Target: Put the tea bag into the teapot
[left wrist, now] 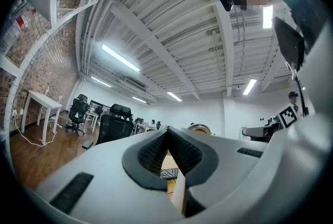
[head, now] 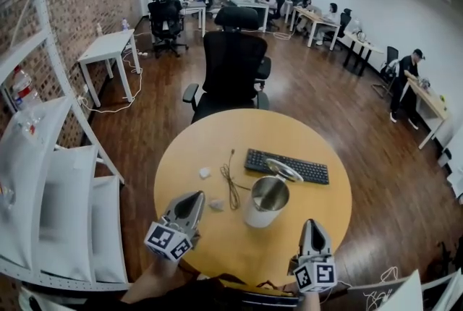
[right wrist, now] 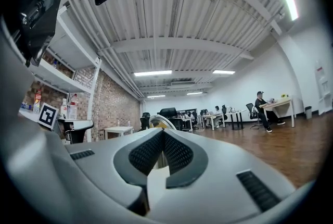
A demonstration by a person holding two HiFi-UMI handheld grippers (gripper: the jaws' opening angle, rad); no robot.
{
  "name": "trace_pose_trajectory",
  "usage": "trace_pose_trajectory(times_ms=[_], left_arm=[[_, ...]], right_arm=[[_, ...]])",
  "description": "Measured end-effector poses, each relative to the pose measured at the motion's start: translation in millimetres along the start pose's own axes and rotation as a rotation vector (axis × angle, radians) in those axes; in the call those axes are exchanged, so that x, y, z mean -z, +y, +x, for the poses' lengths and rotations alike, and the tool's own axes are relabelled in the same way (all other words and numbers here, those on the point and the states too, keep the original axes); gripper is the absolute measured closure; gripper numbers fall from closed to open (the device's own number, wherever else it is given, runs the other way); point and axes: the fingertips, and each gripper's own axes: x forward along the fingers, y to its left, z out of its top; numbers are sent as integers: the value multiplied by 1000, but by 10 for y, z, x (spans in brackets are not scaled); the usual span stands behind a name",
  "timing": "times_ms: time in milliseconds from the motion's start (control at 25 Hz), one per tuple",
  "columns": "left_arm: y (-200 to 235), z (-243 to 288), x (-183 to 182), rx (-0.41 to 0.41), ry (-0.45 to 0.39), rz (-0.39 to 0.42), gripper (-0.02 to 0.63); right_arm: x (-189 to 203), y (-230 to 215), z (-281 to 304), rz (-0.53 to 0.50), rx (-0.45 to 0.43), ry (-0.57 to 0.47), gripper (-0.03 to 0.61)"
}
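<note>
A metal teapot (head: pixel 266 202) stands near the middle of the round wooden table (head: pixel 318 223), its hinged lid (head: pixel 284 170) tipped open. Two small pale tea bags lie to its left: one (head: pixel 205 173) farther back, one (head: pixel 216 205) just off my left gripper's tip. The left gripper (head: pixel 195 196) hovers at the table's near left, shut and holding nothing. The right gripper (head: pixel 312 223) hovers at the near right, also shut and holding nothing. In the left gripper view the teapot's lid (left wrist: pixel 199 126) peeks over the shut gripper (left wrist: pixel 167 132). The right gripper view shows the lid (right wrist: pixel 160 122) above the shut gripper (right wrist: pixel 163 132).
A black keyboard (head: pixel 286 165) lies behind the teapot and a thin cable (head: pixel 231 185) runs down the table to the teapot's left. A black office chair (head: pixel 231 74) stands at the far edge. White shelving (head: pixel 51 186) lines the left.
</note>
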Motion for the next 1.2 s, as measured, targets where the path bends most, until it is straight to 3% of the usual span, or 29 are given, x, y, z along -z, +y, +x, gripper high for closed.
trace_pose_trajectory(times_ms=[400, 960, 1120, 1200], left_arm=[[104, -78, 345, -39, 96, -18, 612], [180, -83, 1361, -35, 398, -71, 612], [321, 124, 1718, -30, 482, -76, 419], [441, 207, 1940, -41, 538, -79, 412]], right_arm=[[303, 94, -25, 36, -3, 139, 571], [868, -76, -158, 130, 41, 261, 572], [938, -129, -172, 135, 66, 278, 572], [920, -145, -197, 132, 83, 276, 571]])
